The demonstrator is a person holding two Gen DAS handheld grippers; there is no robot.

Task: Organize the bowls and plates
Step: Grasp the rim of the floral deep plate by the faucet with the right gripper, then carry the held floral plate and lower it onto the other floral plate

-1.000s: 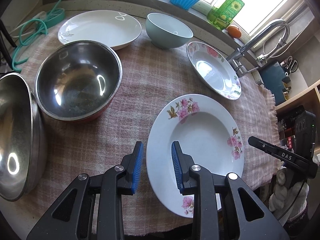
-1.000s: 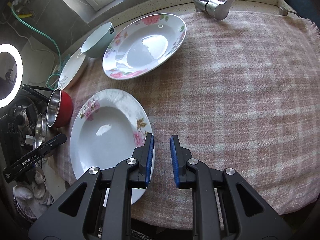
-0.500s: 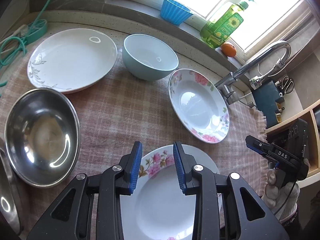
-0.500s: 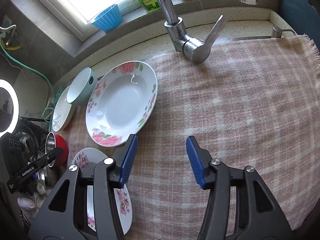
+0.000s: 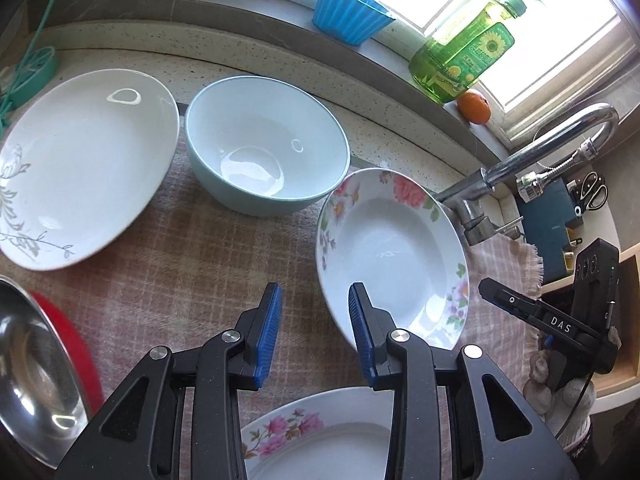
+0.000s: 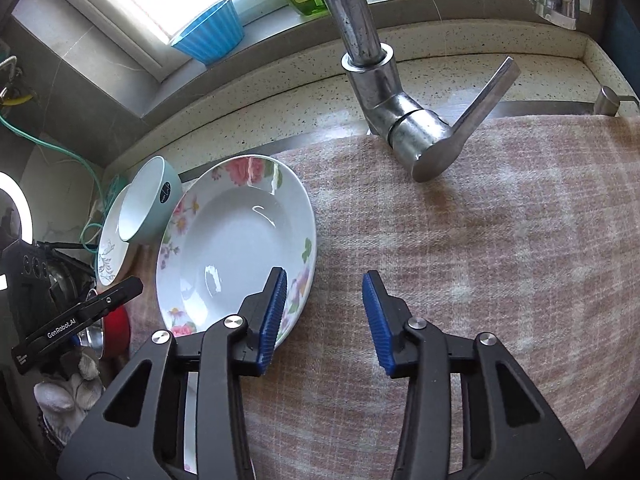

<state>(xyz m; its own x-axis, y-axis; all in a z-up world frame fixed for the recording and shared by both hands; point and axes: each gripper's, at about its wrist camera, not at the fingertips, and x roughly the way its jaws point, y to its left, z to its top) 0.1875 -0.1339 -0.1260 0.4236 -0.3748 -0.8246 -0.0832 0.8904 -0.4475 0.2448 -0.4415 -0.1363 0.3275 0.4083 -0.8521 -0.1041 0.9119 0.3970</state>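
The landmark is the deep white plate with pink and purple flowers on its rim (image 5: pixel 390 252), lying on the pink checked cloth (image 5: pixel 180 280) that covers the worktop. Just beside it, towards the window, sits the pale blue ceramic bowl (image 5: pixel 266 144), and beyond that bowl the shallow white plate with a grey branch pattern (image 5: pixel 80 164). A second flowered white plate (image 5: pixel 320 436) lies nearer the camera than the landmark plate. The left tool (image 5: pixel 314 334) hovers at that plate's near left rim, jaws parted and empty. The right tool (image 6: pixel 324 314) is at its opposite rim, jaws closing with only cloth between them, the left pad over the rim
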